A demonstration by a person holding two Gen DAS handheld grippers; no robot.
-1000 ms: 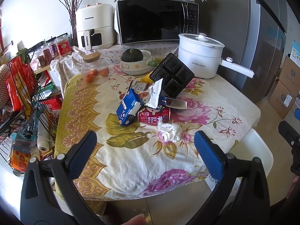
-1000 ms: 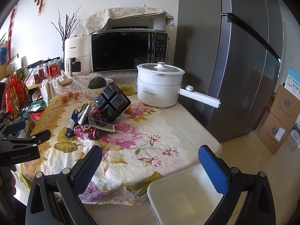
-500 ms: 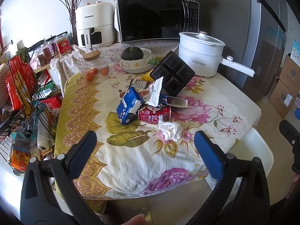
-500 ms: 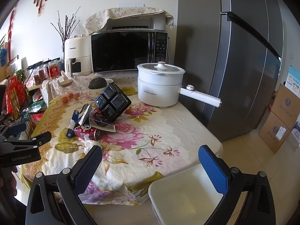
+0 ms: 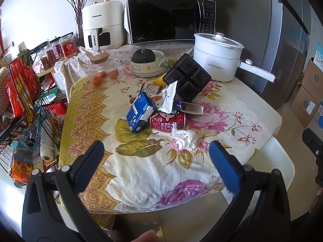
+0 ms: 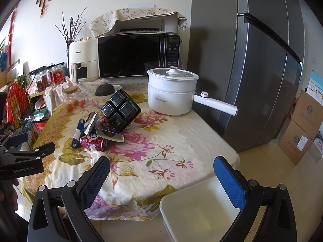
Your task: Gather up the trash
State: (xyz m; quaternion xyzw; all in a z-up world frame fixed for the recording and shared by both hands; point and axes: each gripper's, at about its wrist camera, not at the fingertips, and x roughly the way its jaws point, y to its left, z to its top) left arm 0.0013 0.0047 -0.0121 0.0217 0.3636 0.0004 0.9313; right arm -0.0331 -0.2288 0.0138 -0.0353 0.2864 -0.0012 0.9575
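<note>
A heap of trash lies mid-table on the floral cloth: a crumpled white tissue (image 5: 184, 137), a red drink can (image 5: 168, 120) on its side, a blue carton (image 5: 140, 112), a white wrapper (image 5: 169, 97) and a black plastic tray (image 5: 186, 77) propped upright. My left gripper (image 5: 156, 158) is open, held short of the table's near edge, with the tissue just beyond its fingers. My right gripper (image 6: 161, 178) is open too, above the table corner, with the white bin (image 6: 198, 207) below it. The can (image 6: 93, 142) and black tray (image 6: 120, 110) appear left of centre in the right wrist view.
A white electric pot (image 5: 217, 57) with a long handle, a microwave (image 5: 170, 18), an air fryer (image 5: 102, 28), a bowl with a squash (image 5: 147, 63) and a glass jar (image 5: 101, 71) crowd the back. A wire rack (image 5: 24, 104) stands left, a fridge (image 6: 252, 70) and cardboard boxes (image 6: 300, 127) right.
Both grippers have drifted slightly nearer the table; the trash pile and bin have not moved. Both stay open.
</note>
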